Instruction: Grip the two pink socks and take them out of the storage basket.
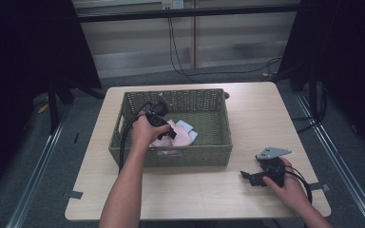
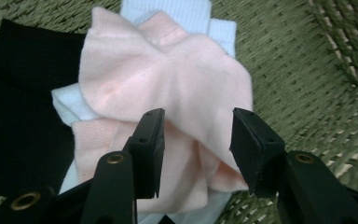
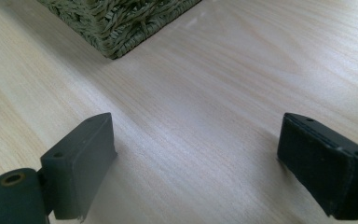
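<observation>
A green woven basket (image 1: 218, 142) stands mid-table and holds folded cloths. A pink cloth (image 2: 168, 79) lies on top, over a white cloth (image 2: 65, 105), a pale blue cloth (image 2: 168, 9) and a black cloth (image 2: 18, 116). My left gripper (image 1: 167, 129) reaches down into the basket; in the left gripper view it (image 2: 196, 144) is open, its jaws on either side of a raised fold of the pink cloth (image 1: 180, 135). My right gripper (image 1: 248, 176) rests low over the bare table at the front right, open with nothing between its fingers (image 3: 81, 158).
The light wooden table (image 1: 261, 114) has free surface to the right of and in front of the basket. A basket corner (image 3: 116, 28) lies ahead of the right gripper. Cables (image 1: 180, 57) hang behind the table; dark curtains flank it.
</observation>
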Demonstrator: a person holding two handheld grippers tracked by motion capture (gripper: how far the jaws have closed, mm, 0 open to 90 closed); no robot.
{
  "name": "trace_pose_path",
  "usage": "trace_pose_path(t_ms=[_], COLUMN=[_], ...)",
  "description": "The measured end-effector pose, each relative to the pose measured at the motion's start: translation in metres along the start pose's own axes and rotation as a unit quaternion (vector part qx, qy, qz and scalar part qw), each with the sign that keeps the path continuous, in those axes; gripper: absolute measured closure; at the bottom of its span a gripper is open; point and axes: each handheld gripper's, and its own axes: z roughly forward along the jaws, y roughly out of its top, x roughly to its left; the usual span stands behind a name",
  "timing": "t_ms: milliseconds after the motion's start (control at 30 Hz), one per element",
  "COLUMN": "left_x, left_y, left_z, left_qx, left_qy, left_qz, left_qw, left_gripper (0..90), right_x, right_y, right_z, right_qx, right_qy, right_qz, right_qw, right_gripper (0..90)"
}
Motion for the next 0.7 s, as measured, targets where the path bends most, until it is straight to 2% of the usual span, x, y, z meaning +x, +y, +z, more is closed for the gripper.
trace_pose_path(t_ms=[300, 367, 500, 600, 700], left_x=[0.001, 0.001, 0.0, 0.0, -0.001], left_y=[0.001, 0.002, 0.004, 0.005, 0.007], left_z=[0.012, 0.013, 0.013, 0.012, 0.009], left_qx=[0.001, 0.008, 0.004, 0.01, 0.014], left_qy=[-0.003, 0.001, 0.005, 0.006, 0.013], left_qz=[-0.009, -0.012, -0.015, -0.014, -0.011], left_qw=[1.0, 0.9999, 0.9999, 0.9998, 0.9998], left_gripper=[54.9, 58.6, 74.5, 85.8, 87.5], right_x=[0.0, 0.0, 0.0, 0.0, 0.0], right_y=[0.0, 0.0, 0.0, 0.0, 0.0], right_z=[0.0, 0.0, 0.0, 0.0, 0.0], right_qx=[0.001, 0.001, 0.0, 0.001, 0.002], right_qy=[0.001, 0.0, 0.0, 0.0, 0.0], right_qz=[0.002, 0.002, 0.001, 0.001, 0.003], right_qw=[1.0, 1.0, 1.0, 1.0, 1.0], right_gripper=[10.7, 10.7, 10.7, 10.7, 10.7])
